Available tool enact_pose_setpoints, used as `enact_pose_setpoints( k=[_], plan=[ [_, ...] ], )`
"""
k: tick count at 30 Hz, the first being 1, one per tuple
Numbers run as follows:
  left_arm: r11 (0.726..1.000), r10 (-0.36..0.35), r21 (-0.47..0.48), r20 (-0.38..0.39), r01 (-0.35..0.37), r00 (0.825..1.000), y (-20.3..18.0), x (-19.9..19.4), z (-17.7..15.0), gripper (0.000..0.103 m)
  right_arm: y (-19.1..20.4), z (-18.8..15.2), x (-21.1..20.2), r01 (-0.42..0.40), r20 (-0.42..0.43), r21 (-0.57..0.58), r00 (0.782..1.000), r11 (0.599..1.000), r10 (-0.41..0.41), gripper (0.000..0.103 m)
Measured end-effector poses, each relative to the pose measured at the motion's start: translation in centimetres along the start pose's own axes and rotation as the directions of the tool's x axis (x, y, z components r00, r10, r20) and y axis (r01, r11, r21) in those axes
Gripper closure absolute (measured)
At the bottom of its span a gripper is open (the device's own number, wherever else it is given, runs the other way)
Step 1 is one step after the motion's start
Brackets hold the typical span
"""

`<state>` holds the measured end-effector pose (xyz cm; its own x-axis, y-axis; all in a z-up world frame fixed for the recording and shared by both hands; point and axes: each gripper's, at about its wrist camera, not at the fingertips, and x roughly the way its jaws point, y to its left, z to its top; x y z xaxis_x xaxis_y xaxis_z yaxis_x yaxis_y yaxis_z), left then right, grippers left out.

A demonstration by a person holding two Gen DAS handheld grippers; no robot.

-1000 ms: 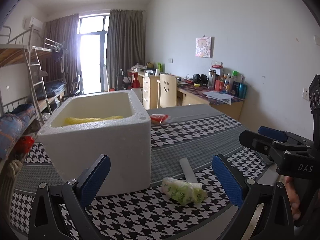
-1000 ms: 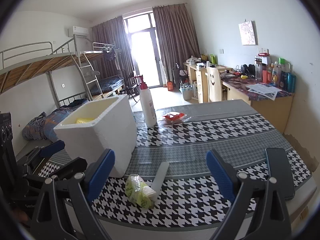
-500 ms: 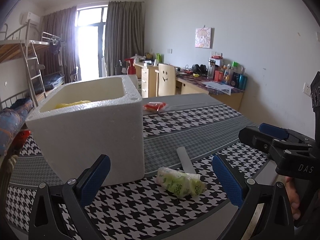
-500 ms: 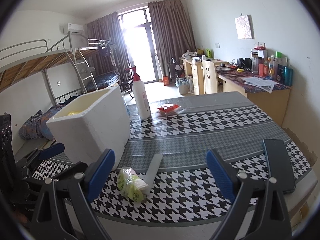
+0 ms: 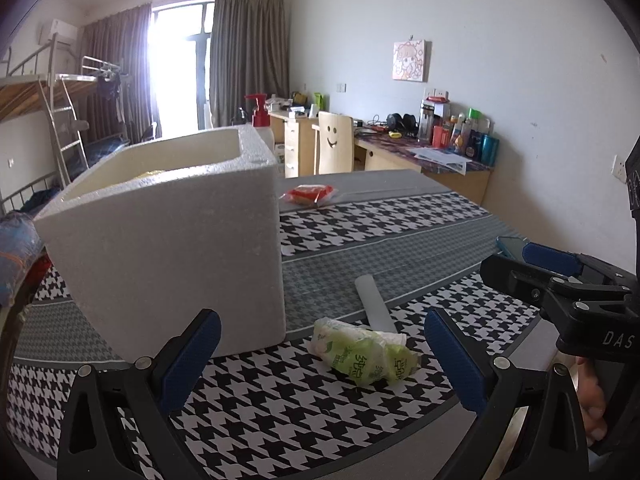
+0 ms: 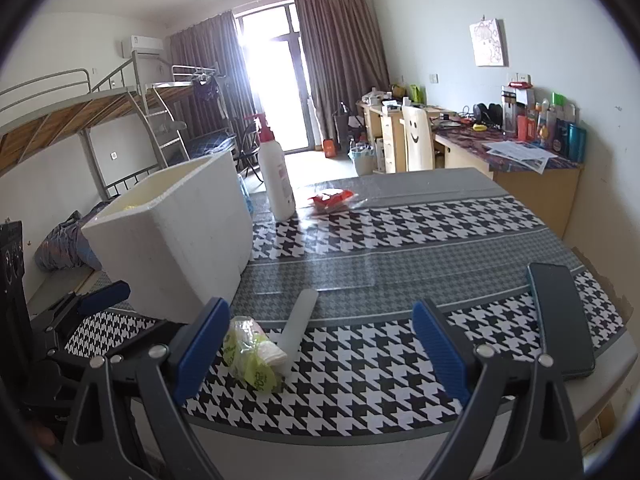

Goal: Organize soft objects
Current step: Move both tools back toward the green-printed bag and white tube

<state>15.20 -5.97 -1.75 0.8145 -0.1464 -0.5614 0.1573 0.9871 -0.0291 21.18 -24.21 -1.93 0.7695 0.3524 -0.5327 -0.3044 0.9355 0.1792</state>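
Observation:
A green and white tissue pack lies on the houndstooth tablecloth near the front edge, against a pale flat strip. A white foam box stands to its left, with something yellow just showing inside. A red packet lies further back. My left gripper is open, low over the table, the pack between and just beyond its fingers. My right gripper is open too, with the pack by its left finger.
A white pump bottle stands behind the box. A dark phone lies at the table's right front corner. Beyond the table are a desk with bottles, a chair with a smiley face and a bunk bed.
Both grippers have come lower and nearer the table, so the box and tissue pack look larger. The box's inside is less visible. Nothing on the table has moved.

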Motion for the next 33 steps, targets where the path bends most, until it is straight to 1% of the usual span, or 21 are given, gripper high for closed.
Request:
enact_pose_setpoints(
  k=[8, 14, 26, 33],
  plan=[
    [1.000, -0.002, 0.003, -0.029, 0.002, 1.000, -0.3, 1.0, -0.4, 0.001, -0.4, -0.3, 0.8, 0.000, -0.033, 0.008, 0.999, 1.000, 0.000, 0.008],
    [1.000, 0.000, 0.011, -0.049, 0.000, 0.999, -0.6, 1.8, -0.8, 0.001, -0.7, -0.6, 1.7, -0.008, -0.073, 0.021, 0.997, 1.000, 0.009, 0.008],
    [1.000, -0.005, 0.011, -0.095, 0.006, 0.995, -1.1, 3.2, -1.1, 0.001, -1.3, -0.8, 2.7, -0.007, -0.100, 0.037, 0.995, 0.999, 0.010, 0.008],
    [1.000, -0.014, -0.008, -0.125, 0.013, 0.992, -1.2, 4.2, -1.3, 0.001, -1.6, -0.7, 3.1, -0.004, -0.107, 0.036, 0.994, 0.999, 0.008, 0.008]
  ],
)
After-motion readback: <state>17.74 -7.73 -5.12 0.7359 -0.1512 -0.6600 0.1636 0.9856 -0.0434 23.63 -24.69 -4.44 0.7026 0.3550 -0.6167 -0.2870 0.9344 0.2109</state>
